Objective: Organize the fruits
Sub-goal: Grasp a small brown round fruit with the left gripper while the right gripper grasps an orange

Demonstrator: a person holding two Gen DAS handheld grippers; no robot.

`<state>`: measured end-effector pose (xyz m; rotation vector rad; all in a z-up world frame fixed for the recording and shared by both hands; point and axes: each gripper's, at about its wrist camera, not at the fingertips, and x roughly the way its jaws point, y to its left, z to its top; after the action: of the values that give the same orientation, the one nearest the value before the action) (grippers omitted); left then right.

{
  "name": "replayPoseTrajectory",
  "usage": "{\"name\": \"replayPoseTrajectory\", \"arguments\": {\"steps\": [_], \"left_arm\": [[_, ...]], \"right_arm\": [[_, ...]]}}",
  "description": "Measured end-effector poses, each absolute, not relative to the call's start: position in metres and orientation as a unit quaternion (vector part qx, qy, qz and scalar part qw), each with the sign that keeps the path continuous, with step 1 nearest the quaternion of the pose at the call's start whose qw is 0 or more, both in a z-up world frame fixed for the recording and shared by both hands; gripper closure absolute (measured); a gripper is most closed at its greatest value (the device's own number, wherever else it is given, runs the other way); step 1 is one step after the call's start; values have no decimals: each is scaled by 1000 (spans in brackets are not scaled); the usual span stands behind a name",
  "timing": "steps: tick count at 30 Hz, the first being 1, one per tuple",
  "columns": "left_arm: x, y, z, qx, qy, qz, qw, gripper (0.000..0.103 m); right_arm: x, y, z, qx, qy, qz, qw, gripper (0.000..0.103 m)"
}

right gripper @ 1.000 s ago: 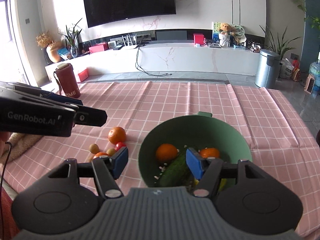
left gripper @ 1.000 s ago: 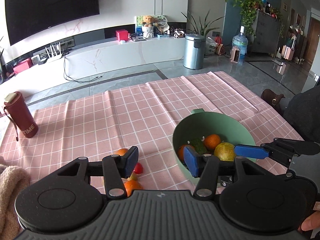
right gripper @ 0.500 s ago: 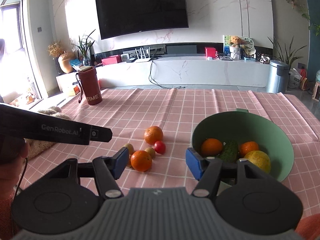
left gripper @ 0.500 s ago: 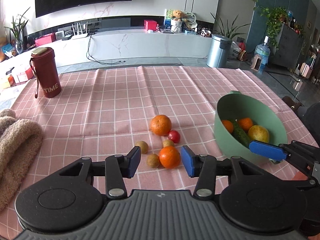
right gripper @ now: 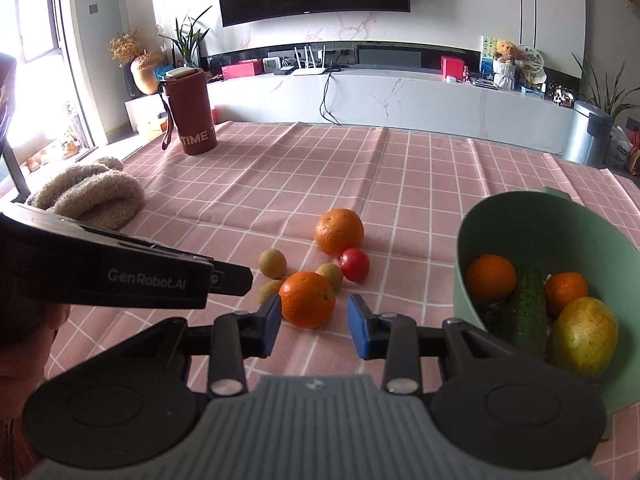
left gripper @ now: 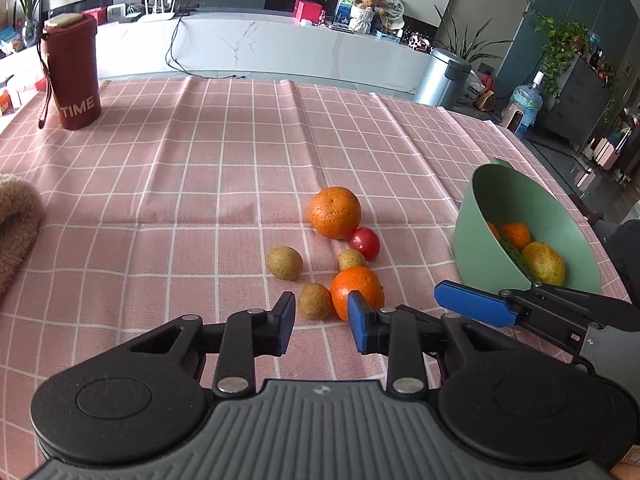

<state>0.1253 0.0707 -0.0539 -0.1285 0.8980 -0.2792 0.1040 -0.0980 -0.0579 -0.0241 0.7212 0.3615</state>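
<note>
Grippers close in over loose fruit beside the bowl

Blue pads of the left gripper (left gripper: 322, 322) stand apart and are closing, with nothing pressed between them; a small brown fruit (left gripper: 315, 300) and the near orange (left gripper: 357, 293) lie just beyond the tips. The right gripper (right gripper: 313, 324) also has its jaws apart and closing, and the same near orange (right gripper: 307, 299) sits just ahead of the gap, close to the left pad, though contact cannot be told. From the left camera the right gripper shows as a blue-tipped finger low on the right.

Just past the near orange lie two more small brown fruits (left gripper: 285, 263) (left gripper: 351, 259) and a red tomato (left gripper: 364, 243) that touches the far orange (left gripper: 335, 212). All rest on the pink checked tablecloth (left gripper: 200, 168).

To the right stands the green bowl (right gripper: 532, 216), holding two oranges (right gripper: 490, 279) (right gripper: 566, 292), a cucumber (right gripper: 526, 312) and a yellow-green mango (right gripper: 585, 336).

Further off, on the left, lies a beige woolly cloth (right gripper: 90, 196). At the far left of the table stands a dark red bottle (left gripper: 72, 74) marked TIME.
</note>
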Motion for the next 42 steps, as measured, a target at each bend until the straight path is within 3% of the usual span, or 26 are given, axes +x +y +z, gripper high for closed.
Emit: {"name": "replayPoseTrajectory", "arguments": {"steps": [10,17,22,42], "left_arm": [[146,98,-79,-139,468,-105,867,69],[151,92,-84,-126,472,-118,864,69],[151,91,-84,-124,466,-123,867,69],[158,64,-90,-59,456,-140,877,68]], "right_arm": [[127,-86,-82,-17,360,182,915,67],[139,-84,-92,-1,367,194,910,58],[140,-84,-94,10,378,207,902,63],[138,-99,-91,0,397,138,907,63]]}}
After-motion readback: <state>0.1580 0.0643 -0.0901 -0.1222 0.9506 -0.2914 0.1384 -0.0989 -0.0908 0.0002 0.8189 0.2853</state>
